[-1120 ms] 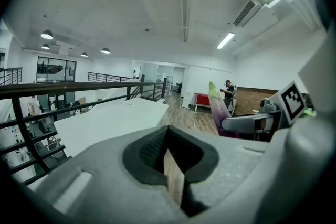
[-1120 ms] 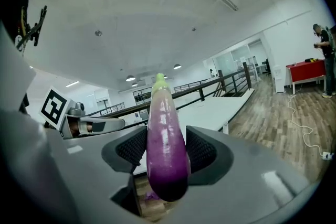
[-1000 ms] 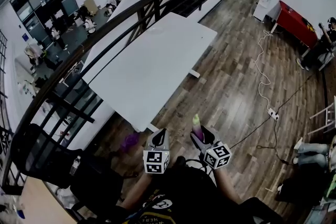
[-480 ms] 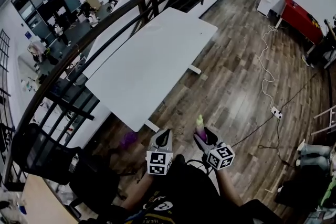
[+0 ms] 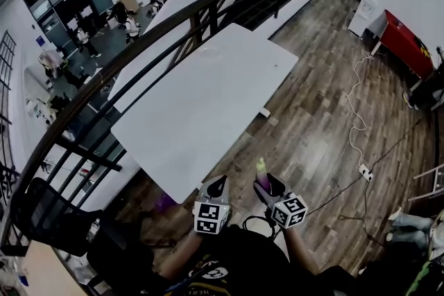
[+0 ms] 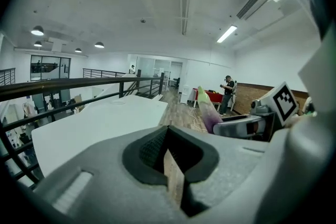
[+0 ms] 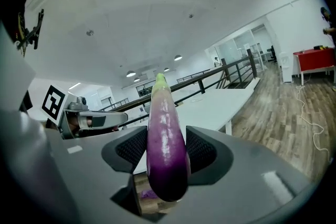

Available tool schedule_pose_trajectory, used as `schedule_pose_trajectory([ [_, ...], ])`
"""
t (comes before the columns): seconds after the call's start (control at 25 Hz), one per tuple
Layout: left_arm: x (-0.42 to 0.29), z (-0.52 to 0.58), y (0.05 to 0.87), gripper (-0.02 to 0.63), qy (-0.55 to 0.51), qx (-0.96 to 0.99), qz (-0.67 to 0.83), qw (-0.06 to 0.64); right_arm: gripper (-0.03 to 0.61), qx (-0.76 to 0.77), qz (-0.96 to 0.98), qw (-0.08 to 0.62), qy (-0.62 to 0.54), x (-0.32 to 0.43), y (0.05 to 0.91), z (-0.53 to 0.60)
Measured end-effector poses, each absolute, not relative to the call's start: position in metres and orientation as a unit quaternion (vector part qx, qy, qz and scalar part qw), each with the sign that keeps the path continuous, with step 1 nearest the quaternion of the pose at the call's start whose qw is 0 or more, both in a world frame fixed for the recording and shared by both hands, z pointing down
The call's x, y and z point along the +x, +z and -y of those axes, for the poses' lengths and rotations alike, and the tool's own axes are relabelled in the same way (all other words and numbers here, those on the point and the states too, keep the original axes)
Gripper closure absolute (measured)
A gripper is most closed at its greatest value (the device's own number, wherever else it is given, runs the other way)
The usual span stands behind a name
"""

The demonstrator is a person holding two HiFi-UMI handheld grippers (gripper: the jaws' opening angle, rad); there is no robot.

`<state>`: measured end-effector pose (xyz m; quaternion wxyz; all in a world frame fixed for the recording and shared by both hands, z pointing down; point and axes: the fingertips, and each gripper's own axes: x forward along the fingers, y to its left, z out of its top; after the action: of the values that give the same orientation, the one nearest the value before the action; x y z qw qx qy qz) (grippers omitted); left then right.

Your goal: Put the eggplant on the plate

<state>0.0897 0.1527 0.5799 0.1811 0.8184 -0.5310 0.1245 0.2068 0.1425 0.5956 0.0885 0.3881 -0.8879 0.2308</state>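
The eggplant is already picked up, upright in the right claw, the left claw is closed on nothing, and carrying it to the desk and placing it remain, with no plate visible.

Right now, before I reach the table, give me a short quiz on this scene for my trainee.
1. Which gripper holds the eggplant?
A) left gripper
B) right gripper
C) neither
2. True or false: the eggplant lies on the table.
3. Fill in: the left gripper's jaws are ____, with nothing between them.

Key: 1 B. 2 false: it stands upright between the right gripper's jaws, clear of the table. 3 shut.
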Motion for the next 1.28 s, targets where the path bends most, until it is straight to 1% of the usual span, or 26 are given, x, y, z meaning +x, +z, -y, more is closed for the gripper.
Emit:
schedule_pose_trajectory([
  [0.16,0.067,-0.09,0.576,0.609,0.114,0.822,0.529,0.179,0.344,0.385,0.895,0.101,0.2,0.18,0.583,-0.078],
  [0.32,0.053,-0.04,0.575,0.609,0.109,0.829,0.517,0.182,0.344,0.382,0.897,0.101,0.197,0.156,0.579,-0.024],
  [0.6,0.034,0.032,0.575,0.609,0.11,0.827,0.52,0.182,0.344,0.345,0.911,0.13,0.183,0.106,0.588,0.028],
  [0.76,0.016,0.07,0.583,0.609,0.109,0.812,0.544,0.182,0.344,0.322,0.916,0.137,0.194,0.093,0.597,0.067],
  [0.92,-0.003,0.118,0.595,0.609,0.111,0.784,0.576,0.205,0.344,0.297,0.923,0.139,0.2,0.088,0.607,0.124],
  [1.28,-0.003,0.291,0.623,0.609,0.101,0.739,0.626,0.225,0.344,0.215,0.943,0.162,0.193,0.081,0.634,0.308],
])
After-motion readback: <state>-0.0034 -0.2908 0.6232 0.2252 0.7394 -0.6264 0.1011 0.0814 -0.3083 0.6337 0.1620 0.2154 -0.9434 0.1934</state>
